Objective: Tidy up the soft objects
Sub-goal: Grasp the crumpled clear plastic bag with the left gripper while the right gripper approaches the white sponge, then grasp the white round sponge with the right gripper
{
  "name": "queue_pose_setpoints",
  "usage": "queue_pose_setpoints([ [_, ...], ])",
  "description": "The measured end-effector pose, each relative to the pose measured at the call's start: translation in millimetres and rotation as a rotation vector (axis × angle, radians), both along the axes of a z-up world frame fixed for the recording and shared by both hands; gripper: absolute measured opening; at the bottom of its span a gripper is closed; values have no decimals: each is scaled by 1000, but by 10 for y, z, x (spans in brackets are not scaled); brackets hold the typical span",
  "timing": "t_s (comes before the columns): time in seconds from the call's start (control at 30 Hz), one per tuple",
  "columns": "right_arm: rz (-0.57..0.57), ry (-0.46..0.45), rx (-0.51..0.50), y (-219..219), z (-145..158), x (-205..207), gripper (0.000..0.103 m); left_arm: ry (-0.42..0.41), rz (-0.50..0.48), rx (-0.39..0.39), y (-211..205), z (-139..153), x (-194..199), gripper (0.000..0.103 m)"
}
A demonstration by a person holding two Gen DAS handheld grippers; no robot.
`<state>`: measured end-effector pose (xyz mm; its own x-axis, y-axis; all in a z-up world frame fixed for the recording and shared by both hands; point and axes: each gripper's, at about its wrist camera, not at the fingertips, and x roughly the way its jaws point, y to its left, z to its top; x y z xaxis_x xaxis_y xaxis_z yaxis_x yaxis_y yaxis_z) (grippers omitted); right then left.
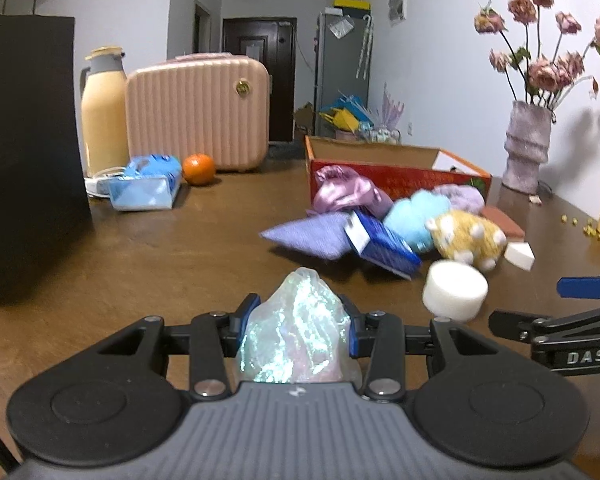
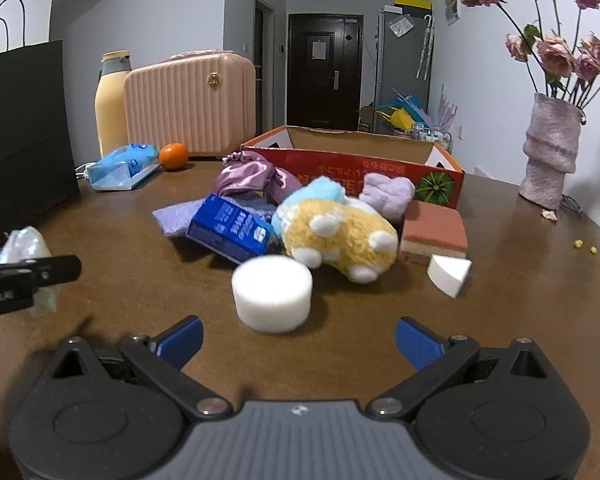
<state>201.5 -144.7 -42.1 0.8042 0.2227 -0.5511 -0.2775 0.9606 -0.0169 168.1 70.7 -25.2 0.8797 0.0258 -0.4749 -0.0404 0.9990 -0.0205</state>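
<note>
The left gripper [image 1: 296, 330] points gently downward over the brown counter [image 1: 160, 256], its jaws clamped on an iridescent crinkled pouch [image 1: 296, 332] that bulges up between the blue pads; the right gripper [image 2: 298, 344] tilts down likewise, its jaws wide apart with nothing between them, just short of a white foam cylinder [image 2: 273, 294] standing on the counter; the left gripper's dark finger shows at the left edge of the right wrist view, with the pouch behind it.

Beyond the cylinder lies a heap of soft things: a yellow plush toy [image 2: 340, 234] with white paws, a light blue plush [image 2: 324, 190] behind it, a blue carton [image 2: 230, 228] leaning on a lavender cloth [image 2: 172, 216], a purple satin bag [image 2: 248, 178], a lilac fluffy piece [image 2: 388, 192], a brown-topped sponge [image 2: 434, 232] and a white foam wedge [image 2: 448, 274]; behind the heap stands an open red cardboard box [image 2: 360, 160].

Farther left are an orange [image 2: 173, 156], a blue tissue pack [image 2: 122, 166], a pink ribbed case [image 2: 188, 106], a cream flask [image 2: 112, 100] and a black paper bag [image 2: 20, 120]; at the right, a vase of dried roses [image 2: 550, 152]; a dark door [image 2: 324, 72] closes the hallway.
</note>
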Motion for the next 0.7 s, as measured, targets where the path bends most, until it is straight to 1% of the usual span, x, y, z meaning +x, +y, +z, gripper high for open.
queue_pose_setpoints([
  [0.23,20,15,-13,196,16,266,102,-40,25,7,129,146,84,42],
  [0.4,26,43,-21,317,-36,449,101,-57,40,4,219,191,180,42],
  [0.47,27,57,-20,347,-68,519,99,-61,48,5,252,181,227,42],
  [0.5,27,65,-17,345,-85,550,94,-61,54,5,271,168,257,42],
  [0.53,26,73,-14,349,-101,583,92,-59,62,8,282,150,283,42],
  [0.7,14,95,-1,351,-184,709,92,-42,67,14,316,63,400,42],
])
